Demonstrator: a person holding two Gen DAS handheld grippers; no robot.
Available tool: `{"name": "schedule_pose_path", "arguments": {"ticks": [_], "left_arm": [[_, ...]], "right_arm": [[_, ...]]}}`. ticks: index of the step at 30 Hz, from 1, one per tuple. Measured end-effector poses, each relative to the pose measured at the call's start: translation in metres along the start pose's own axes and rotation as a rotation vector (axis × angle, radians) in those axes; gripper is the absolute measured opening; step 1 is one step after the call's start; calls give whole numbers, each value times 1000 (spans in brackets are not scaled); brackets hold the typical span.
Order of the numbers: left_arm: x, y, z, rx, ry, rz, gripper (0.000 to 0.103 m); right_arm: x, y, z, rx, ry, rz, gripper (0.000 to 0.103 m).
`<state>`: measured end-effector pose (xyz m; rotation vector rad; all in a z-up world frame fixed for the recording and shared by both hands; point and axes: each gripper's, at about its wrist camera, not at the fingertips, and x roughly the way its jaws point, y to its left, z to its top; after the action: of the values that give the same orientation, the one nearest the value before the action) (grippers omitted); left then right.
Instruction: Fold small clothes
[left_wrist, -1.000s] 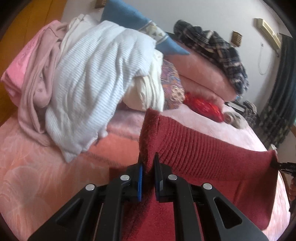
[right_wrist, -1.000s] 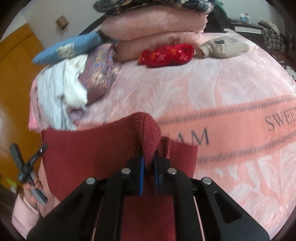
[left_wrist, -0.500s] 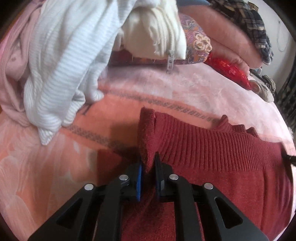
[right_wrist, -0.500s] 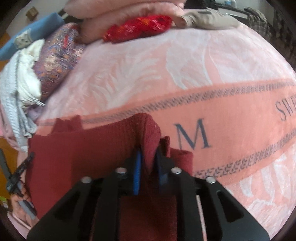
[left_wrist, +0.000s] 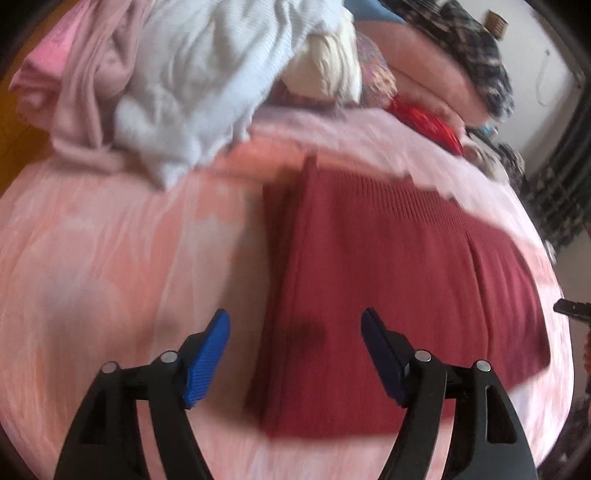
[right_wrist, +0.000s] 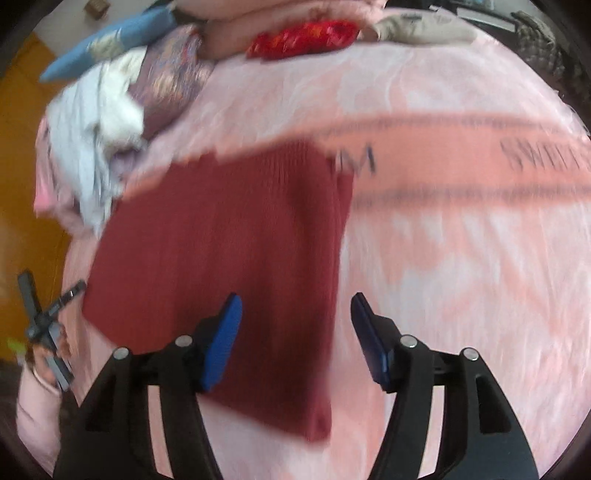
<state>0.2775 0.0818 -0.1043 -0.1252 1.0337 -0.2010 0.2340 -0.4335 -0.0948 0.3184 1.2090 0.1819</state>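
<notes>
A dark red knit garment (left_wrist: 388, 280) lies flat and folded on the pink blanket; it also shows in the right wrist view (right_wrist: 236, 258). My left gripper (left_wrist: 295, 332) is open and empty, hovering above the garment's left folded edge. My right gripper (right_wrist: 295, 317) is open and empty above the garment's right edge. The left gripper also shows at the left rim of the right wrist view (right_wrist: 44, 314). Both views are blurred by motion.
A heap of unfolded clothes, white knit (left_wrist: 207, 85) and pale pink (left_wrist: 74, 74), lies at the bed's far left. Pillows, folded pink quilts (left_wrist: 428, 81), a plaid garment (left_wrist: 476, 62) and a red item (right_wrist: 303, 37) line the headboard. The blanket (right_wrist: 461, 258) carries printed letters.
Both grippers have opened and let go of the red garment, which now lies flat on the blanket. Both have pulled back and risen a little.
</notes>
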Motion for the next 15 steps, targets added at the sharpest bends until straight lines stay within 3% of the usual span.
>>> {"name": "schedule_pose_path", "arguments": {"ticks": [5,7,9,10,12,15], "left_arm": [[5,-4,-37,-6,61,-17,74],[11,-8,-42,-19,61,-35,72],[17,-11,-44,-27,72,-33,58],[20,-12,-45,-29,71,-18,55],[22,-13,-45,-41,63,-12,41],[15,-14,-43,-58,64,-51,25]], "right_arm": [[19,-10,-44,58,74,10,64],[28,-16,-51,93,91,20,55],[35,-19,-55,122,106,72,28],[36,-18,-57,122,103,75,26],[34,-15,-58,98,91,82,12],[13,-11,-61,80,51,121,9]]}}
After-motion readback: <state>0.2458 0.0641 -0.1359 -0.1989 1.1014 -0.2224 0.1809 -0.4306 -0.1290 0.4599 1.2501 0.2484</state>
